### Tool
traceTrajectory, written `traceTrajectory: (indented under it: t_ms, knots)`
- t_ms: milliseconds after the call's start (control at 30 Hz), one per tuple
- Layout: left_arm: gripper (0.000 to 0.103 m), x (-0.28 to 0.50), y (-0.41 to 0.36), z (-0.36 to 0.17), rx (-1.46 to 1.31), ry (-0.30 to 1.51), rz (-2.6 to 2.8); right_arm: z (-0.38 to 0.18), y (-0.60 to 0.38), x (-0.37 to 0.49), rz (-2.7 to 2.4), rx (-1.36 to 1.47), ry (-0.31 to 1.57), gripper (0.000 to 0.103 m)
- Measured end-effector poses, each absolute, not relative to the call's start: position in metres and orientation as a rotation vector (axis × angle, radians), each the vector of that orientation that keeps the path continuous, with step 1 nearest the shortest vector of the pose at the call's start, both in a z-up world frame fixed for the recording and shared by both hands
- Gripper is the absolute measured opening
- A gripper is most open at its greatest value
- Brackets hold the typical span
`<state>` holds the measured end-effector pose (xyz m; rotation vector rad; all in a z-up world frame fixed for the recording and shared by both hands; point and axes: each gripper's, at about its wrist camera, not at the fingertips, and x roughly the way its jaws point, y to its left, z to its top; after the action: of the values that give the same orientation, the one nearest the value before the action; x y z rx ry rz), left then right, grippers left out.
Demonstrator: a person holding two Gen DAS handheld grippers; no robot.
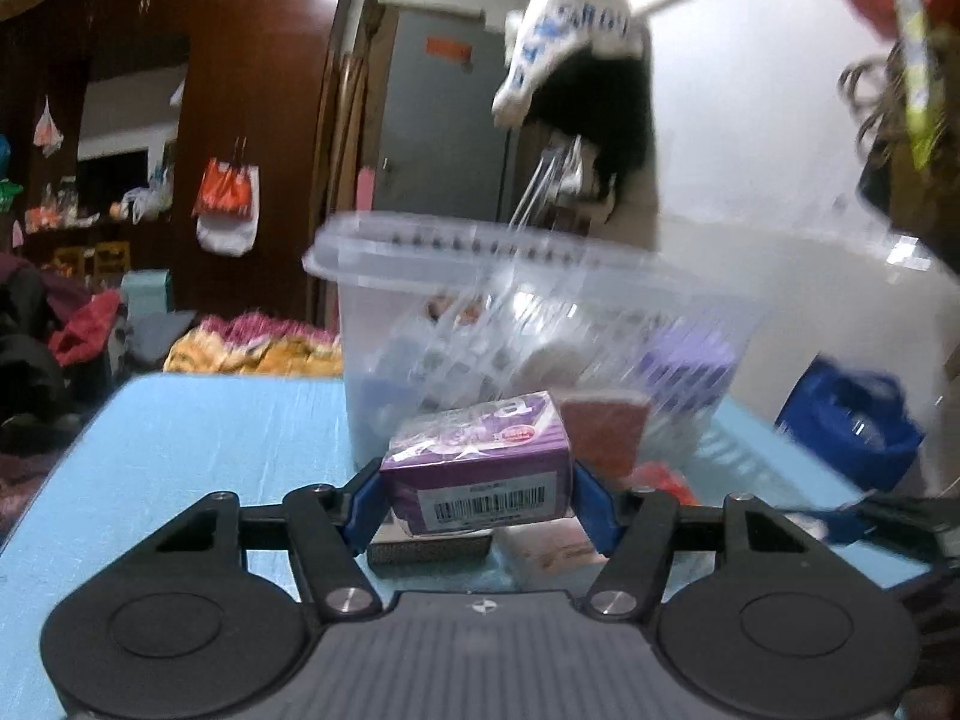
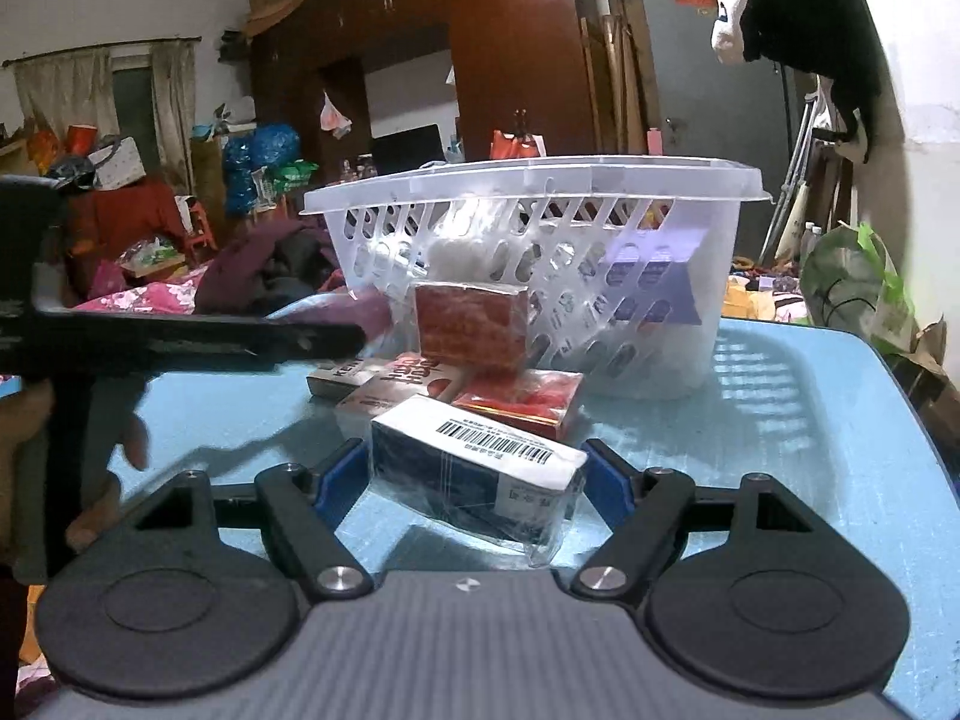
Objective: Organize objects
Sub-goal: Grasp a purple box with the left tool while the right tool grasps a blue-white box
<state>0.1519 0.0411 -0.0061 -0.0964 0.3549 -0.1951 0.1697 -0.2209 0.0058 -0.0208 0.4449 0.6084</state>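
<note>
Left hand-held gripper (image 1: 477, 498) grasping purple box (image 1: 480, 462); right hand-held gripper (image 2: 474, 480) grasping dark box (image 2: 480, 474); one basket (image 2: 540, 180).

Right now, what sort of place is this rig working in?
Most likely a lived-in bedroom or storeroom at home: a tall wooden wardrobe, heaps of clothes and bedding, and a small blue table with a plastic basket.

Dim indoor light. The left wrist view is smeared by motion blur, worst on the clear slotted plastic basket (image 1: 528, 324) beyond the fingers. The right wrist view is sharper; slotted shadows stripe the blue tabletop (image 2: 780, 414) beyond-right of the fingers. Fisheye bends both edges.
</note>
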Motion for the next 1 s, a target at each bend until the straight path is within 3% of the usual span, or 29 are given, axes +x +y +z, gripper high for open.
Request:
traceTrajectory:
  t_ms: [433, 1000]
  knots:
    - [0.067, 0.134, 0.044, -0.011, -0.111, 0.242, -0.292, 0.008, -0.23, 0.187, 0.603, 0.048, 0.429, 0.079]
    - [0.068, 0.128, 0.05, -0.015, -0.12, 0.224, -0.298, 0.01, -0.241, 0.178, 0.568, 0.089, 0.347, 0.079]
